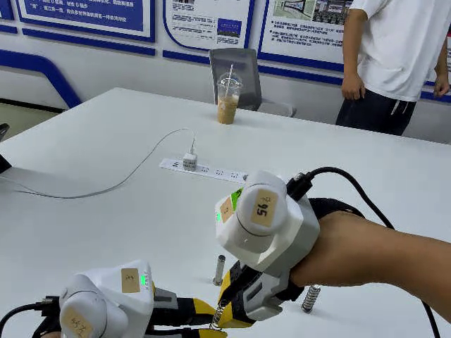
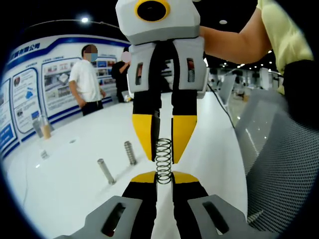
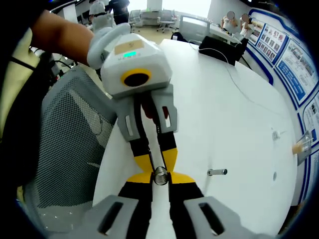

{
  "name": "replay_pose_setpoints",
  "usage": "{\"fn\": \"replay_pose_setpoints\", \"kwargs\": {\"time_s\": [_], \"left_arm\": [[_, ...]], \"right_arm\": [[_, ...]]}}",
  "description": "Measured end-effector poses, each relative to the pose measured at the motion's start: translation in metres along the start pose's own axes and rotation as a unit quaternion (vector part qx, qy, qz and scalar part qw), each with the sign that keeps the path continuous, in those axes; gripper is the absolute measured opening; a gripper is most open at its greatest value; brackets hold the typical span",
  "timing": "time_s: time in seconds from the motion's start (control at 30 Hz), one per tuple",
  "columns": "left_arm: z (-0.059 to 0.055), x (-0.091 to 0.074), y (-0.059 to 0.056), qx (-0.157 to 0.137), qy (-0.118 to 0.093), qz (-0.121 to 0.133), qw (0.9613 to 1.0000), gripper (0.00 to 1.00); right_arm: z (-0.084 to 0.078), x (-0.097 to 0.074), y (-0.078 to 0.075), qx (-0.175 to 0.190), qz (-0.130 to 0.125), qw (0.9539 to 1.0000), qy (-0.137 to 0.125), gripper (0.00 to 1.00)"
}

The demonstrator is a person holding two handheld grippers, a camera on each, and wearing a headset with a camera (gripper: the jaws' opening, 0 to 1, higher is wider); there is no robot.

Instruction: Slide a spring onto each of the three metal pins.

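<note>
Nearest us, by the table's (image 1: 106,225) near edge, the left gripper (image 2: 164,178) meets the right gripper (image 3: 160,177) tip to tip over one spring (image 2: 163,158). We see the left jaws nearly closed, pinching one end of it, and the right jaws closed just as narrowly on the other end. Just beyond them a bare pin (image 1: 219,270) stands upright. Further toward the right edge a second pin (image 1: 310,298) stands with a coil already around it.

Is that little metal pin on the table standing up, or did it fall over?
Standing up. In the head view the bare pin rises straight from the white table, its base down and its round top up.
</note>
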State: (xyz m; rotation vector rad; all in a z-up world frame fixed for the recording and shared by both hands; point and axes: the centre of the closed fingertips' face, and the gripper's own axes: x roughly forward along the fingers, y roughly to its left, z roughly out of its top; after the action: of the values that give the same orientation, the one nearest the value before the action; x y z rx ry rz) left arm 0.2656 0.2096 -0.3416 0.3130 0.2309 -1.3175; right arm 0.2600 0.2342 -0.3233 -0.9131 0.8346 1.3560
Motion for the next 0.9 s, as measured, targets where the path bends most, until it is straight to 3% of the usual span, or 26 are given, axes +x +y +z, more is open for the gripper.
{"fn": "replay_pose_setpoints", "kwargs": {"time_s": [0.43,0.9], "left_arm": [[0.002,0.001,0.001,-0.004,-0.003,0.003,1.0000,0.12],[-0.006,-0.004,0.010,-0.027,0.006,0.021,0.9994,0.27]], "right_arm": [[0.000,-0.002,-0.002,0.002,-0.004,1.0000,0.001,0.12],[-0.006,-0.014,-0.014,0.012,-0.018,0.9998,0.004,0.12]]}}
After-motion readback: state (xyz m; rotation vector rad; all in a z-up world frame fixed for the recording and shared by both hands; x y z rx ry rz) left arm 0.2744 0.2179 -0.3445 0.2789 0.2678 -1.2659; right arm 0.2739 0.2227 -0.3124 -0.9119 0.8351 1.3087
